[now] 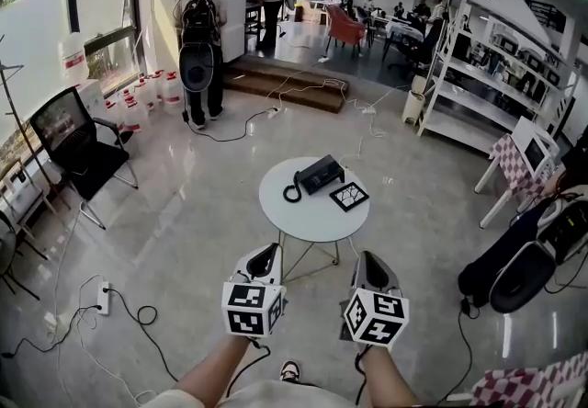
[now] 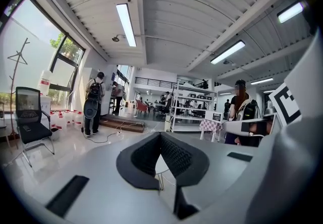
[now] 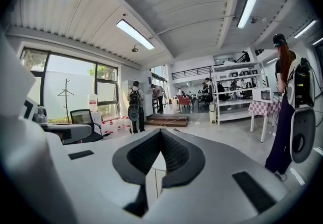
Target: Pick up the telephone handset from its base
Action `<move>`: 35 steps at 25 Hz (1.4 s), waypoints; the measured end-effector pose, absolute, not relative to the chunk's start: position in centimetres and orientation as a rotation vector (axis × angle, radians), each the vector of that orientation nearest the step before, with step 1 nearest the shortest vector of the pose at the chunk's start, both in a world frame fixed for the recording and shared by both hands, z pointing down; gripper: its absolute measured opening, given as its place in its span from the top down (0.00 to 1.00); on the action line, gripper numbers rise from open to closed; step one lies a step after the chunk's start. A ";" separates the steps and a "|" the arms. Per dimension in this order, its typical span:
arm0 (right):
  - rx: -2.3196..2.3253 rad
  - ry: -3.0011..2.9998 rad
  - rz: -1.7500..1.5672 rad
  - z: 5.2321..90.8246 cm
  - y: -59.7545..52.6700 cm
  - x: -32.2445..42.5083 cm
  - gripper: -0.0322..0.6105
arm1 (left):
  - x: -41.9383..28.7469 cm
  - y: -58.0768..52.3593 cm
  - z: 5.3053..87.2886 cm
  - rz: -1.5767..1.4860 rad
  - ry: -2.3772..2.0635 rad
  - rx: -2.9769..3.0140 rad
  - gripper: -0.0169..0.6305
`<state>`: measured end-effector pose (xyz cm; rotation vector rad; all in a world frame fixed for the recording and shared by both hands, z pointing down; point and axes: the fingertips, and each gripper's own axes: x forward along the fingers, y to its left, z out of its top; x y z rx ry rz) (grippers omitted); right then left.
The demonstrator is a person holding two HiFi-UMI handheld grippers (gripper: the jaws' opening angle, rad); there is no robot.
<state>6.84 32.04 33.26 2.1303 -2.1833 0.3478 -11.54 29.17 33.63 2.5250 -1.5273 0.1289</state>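
A black telephone point(image 1: 320, 174) with its handset lying on the base sits on a small round white table point(image 1: 303, 213) ahead of me, its coiled cord point(image 1: 292, 192) hanging off the left side. A black-and-white marker tile point(image 1: 349, 196) lies beside it. My left gripper point(image 1: 265, 259) point(image 2: 160, 134) and right gripper point(image 1: 368, 268) point(image 3: 160, 132) are held side by side short of the table's near edge. Both are shut with nothing in them. In both gripper views only a sliver of the table point(image 2: 160, 165) shows between the jaws.
A black office chair point(image 1: 78, 147) stands at the left. Cables and a power strip point(image 1: 104, 298) lie on the floor at the lower left. A person with a backpack point(image 1: 200, 29) stands farther off. White shelves point(image 1: 478, 94) and another person's gear point(image 1: 524, 264) are at the right.
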 end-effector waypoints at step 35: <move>2.059 -2.171 0.495 36.0 16.3 13.5 0.91 | -8.4 13.7 35.6 0.184 -1.641 2.413 0.95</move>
